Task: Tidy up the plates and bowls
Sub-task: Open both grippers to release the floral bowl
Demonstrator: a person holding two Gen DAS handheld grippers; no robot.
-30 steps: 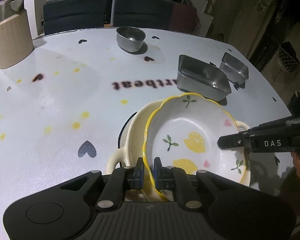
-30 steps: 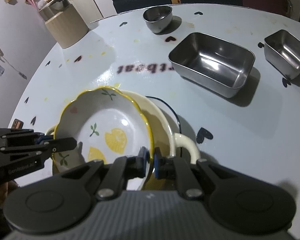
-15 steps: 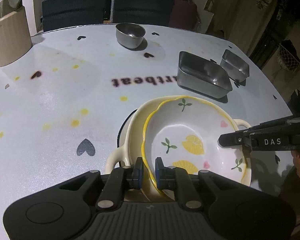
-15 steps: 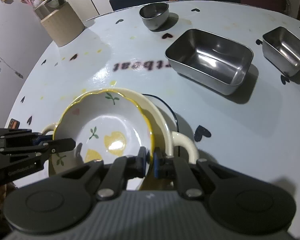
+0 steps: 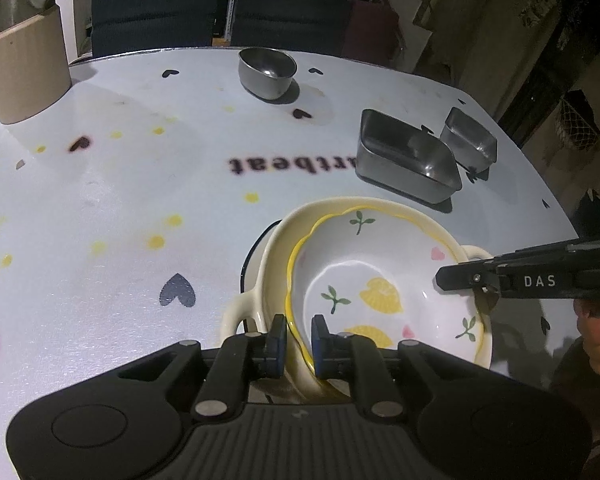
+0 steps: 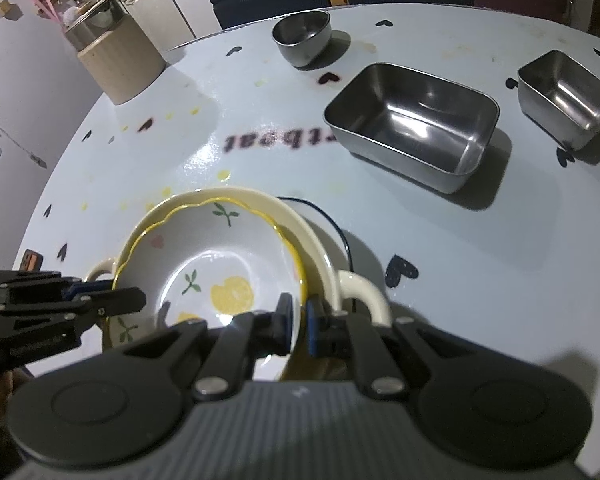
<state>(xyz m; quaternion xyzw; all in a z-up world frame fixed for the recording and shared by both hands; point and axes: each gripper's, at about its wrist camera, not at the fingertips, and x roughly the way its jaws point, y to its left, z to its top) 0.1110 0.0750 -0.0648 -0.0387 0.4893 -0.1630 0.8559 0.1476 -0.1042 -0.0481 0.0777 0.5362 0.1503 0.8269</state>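
I have the lemon dish (image 5: 384, 276) nested in the cream bowl (image 5: 380, 208), which sits on a dark-rimmed plate (image 5: 252, 248) near my edge of the table (image 5: 120, 184). My left gripper (image 5: 299, 334) straddles the dish's left rim; its jaws have just been opening, and a gap shows beside the rim. My right gripper (image 6: 299, 318) pinches the dish's right rim, pads nearly together. Farther off stand a round steel bowl (image 5: 267, 68), a large steel tray (image 5: 408, 162) and a small one (image 5: 468, 144) to its right.
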